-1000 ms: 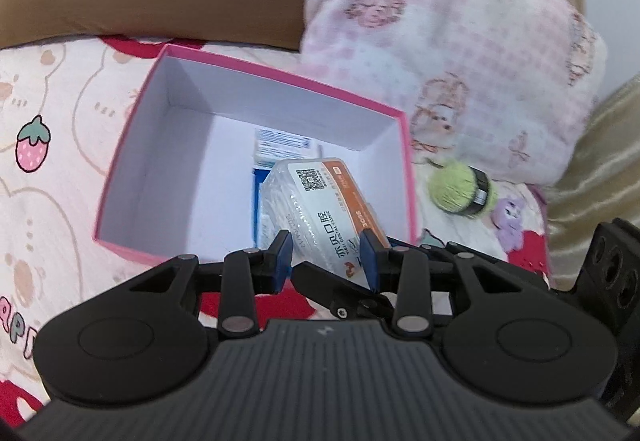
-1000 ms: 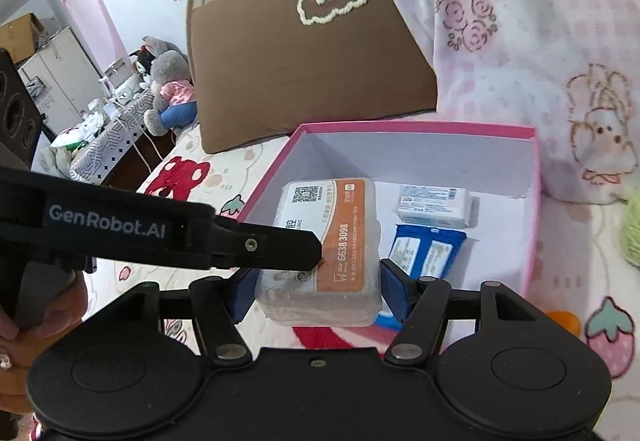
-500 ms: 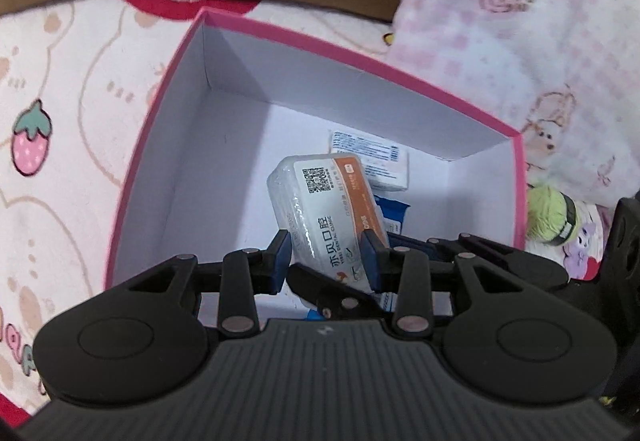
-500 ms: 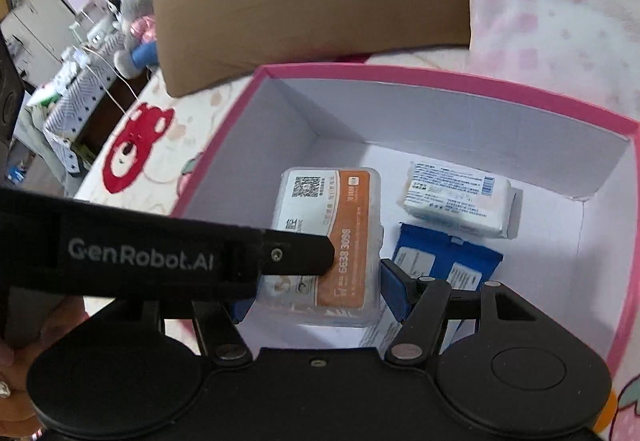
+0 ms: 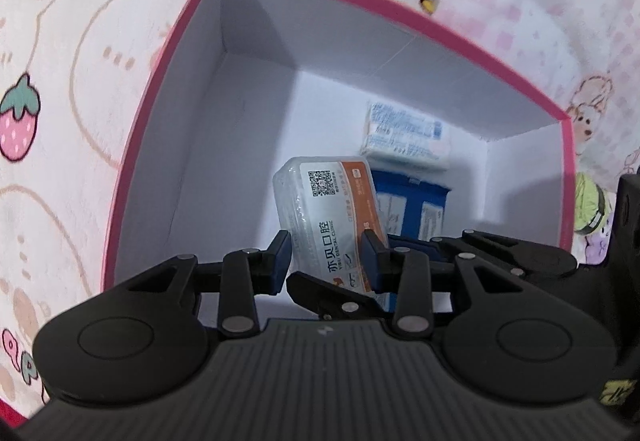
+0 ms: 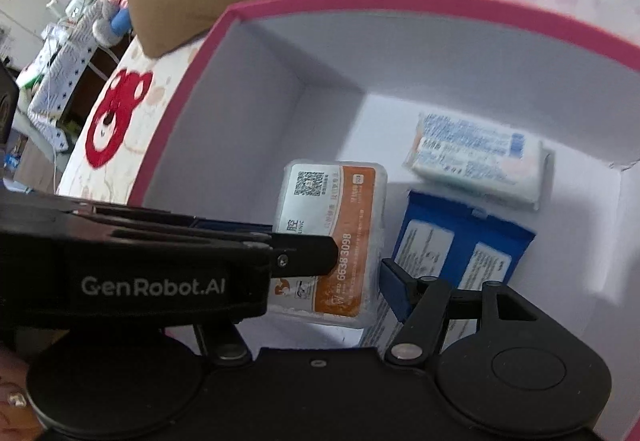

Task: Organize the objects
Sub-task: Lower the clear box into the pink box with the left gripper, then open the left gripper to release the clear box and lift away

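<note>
While both grippers clamped the pack inside the box, the left wrist view showed the left gripper closed narrowly across the pack's thin sides, holding it tilted on edge over the white floor. If one gripper let go late, I judged the pack could twist and tip onto the blue sachets beside it. Its clear film looked slick and soft, so the pads might slip. From the right wrist view, the right gripper held the pack across its wider faces, with the left gripper's black finger lying over the label. A white wipes packet, pillowy and crinkled, lay near the box's stiff pink-edged card walls, apart from the pack.
</note>
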The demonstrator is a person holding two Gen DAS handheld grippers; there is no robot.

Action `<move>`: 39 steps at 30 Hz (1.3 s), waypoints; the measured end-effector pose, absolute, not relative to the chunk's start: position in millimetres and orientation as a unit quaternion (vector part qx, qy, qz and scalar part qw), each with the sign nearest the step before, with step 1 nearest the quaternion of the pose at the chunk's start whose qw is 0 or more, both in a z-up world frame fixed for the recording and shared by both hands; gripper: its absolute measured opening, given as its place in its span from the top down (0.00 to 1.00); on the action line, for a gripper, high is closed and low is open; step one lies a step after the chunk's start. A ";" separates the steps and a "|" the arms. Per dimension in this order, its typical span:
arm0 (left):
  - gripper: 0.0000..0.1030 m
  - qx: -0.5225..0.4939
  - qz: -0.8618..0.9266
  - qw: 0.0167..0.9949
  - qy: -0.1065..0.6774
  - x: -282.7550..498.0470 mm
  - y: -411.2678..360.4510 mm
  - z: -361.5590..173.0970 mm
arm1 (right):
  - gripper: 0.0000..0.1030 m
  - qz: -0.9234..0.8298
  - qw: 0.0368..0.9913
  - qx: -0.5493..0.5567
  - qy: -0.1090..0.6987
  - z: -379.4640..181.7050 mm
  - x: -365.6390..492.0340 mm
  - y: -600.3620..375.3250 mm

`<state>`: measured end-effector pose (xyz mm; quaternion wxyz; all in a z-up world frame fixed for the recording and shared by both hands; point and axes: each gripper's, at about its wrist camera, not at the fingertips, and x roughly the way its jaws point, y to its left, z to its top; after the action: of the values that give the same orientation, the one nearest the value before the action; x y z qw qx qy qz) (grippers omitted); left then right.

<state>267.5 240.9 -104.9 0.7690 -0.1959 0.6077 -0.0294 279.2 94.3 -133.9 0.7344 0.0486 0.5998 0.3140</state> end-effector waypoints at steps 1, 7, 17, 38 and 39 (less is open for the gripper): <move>0.65 -0.194 -0.027 0.767 0.611 266.6 240.2 -106.1 | 0.32 0.315 0.729 0.050 0.606 -136.0 279.4 94.9; 0.65 -0.197 -0.021 0.762 0.617 265.5 244.1 -116.1 | 0.31 0.318 0.719 0.050 0.616 -145.2 279.0 97.1; 0.65 -0.179 -0.048 0.774 0.606 267.9 241.1 -123.7 | 0.30 0.343 0.694 0.088 0.627 -152.7 285.3 75.6; 0.64 -0.183 -0.051 0.760 0.622 260.7 236.9 -131.6 | 0.42 0.345 0.712 0.053 0.609 -135.9 257.1 71.5; 0.62 -0.172 -0.049 0.764 0.619 260.2 234.6 -129.4 | 0.42 0.343 0.718 0.048 0.604 -132.2 255.0 69.6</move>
<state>260.2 234.6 -129.4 0.7645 -0.1718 0.6195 -0.0485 255.0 69.6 -132.2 0.7177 0.0477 0.6039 0.3435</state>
